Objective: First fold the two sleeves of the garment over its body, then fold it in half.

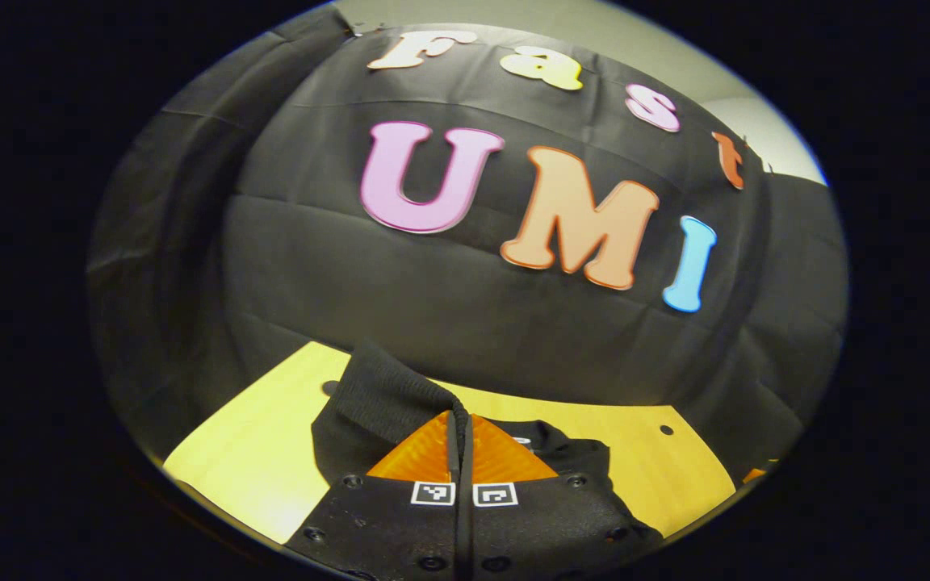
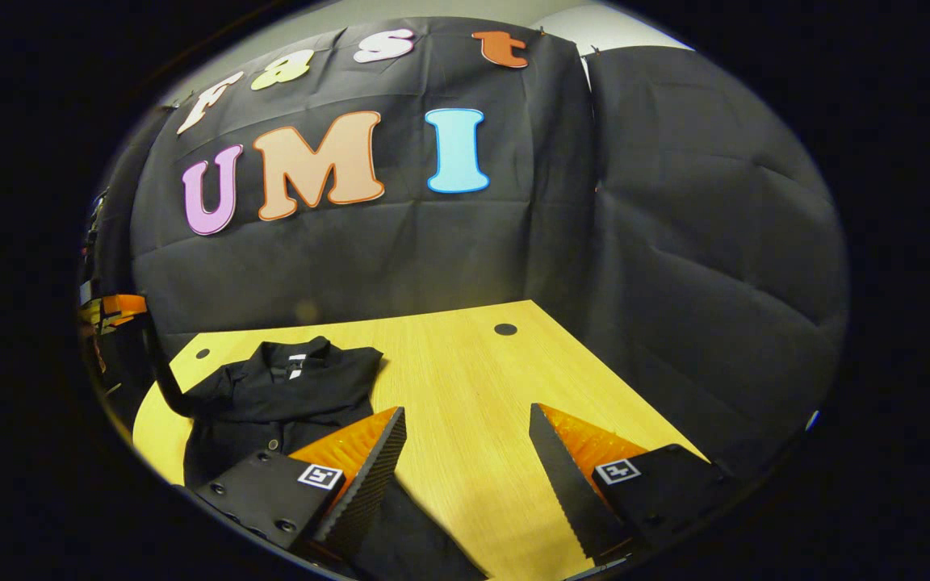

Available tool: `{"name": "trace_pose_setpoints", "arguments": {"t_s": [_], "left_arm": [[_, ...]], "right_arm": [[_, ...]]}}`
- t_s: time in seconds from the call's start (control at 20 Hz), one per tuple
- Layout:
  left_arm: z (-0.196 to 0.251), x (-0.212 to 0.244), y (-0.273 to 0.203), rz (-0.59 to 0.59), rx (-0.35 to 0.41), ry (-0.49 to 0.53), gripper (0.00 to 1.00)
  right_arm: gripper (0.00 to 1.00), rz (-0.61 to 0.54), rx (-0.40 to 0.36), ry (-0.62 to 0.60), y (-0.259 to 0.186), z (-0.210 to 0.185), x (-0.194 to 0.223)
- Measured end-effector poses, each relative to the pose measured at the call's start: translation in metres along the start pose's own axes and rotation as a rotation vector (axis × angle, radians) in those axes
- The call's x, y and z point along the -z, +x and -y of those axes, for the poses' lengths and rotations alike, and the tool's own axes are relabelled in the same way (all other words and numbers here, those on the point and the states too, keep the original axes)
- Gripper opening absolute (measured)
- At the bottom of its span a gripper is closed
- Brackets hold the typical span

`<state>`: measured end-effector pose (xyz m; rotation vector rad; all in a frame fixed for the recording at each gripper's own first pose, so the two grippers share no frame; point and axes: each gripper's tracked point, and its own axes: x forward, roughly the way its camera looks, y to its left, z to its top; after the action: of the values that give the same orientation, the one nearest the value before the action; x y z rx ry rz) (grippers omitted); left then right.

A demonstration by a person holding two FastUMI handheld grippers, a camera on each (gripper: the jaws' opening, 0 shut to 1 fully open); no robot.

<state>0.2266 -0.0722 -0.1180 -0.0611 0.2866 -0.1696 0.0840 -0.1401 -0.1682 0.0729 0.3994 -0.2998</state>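
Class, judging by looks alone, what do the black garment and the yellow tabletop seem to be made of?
Black garment: soft matte woven fabric, probably; it creases, and its lifted cuff looks ribbed. Yellow tabletop: pale wood or wood-look laminate, smooth, with fine straight grain lines.

This is a staged recording booth, not a lived-in home: creased black cloth walls close in a pale wooden tabletop with round holes from nine to three o'clock, and a plain grey room wall shows above at twelve o'clock.
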Motion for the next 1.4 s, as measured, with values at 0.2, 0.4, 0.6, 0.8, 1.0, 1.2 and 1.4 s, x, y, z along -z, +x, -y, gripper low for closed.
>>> {"name": "trace_pose_setpoints", "arguments": {"t_s": [0.2, 0.4, 0.6, 0.8, 1.0, 1.2, 1.4], "left_arm": [[0.08, 0.03, 0.032, -0.052, 0.122, 0.034, 0.0], [0.148, 0.074, 0.06, -0.137, 0.215, 0.112, 0.0], [0.177, 0.131, 0.078, -0.261, 0.234, 0.257, 0.0], [0.201, 0.165, 0.08, -0.32, 0.263, 0.27, 0.0], [0.21, 0.193, 0.084, -0.348, 0.245, 0.373, 0.0], [0.229, 0.21, 0.082, -0.345, 0.287, 0.448, 0.37], [0.231, 0.207, 0.076, -0.301, 0.249, 0.483, 0.7]], "right_arm": [[0.97, -0.011, 0.002, 0.055, -0.003, 0.016, 0.004], [0.97, -0.011, 0.019, 0.093, -0.007, 0.035, 0.006], [0.97, -0.021, 0.04, 0.123, -0.01, 0.051, 0.014], [0.97, -0.037, 0.061, 0.146, -0.011, 0.066, 0.021], [0.98, -0.053, 0.072, 0.151, -0.014, 0.07, 0.026], [0.98, -0.065, 0.079, 0.141, -0.015, 0.079, 0.031], [0.97, -0.064, 0.054, 0.132, -0.013, 0.079, 0.03]]}}
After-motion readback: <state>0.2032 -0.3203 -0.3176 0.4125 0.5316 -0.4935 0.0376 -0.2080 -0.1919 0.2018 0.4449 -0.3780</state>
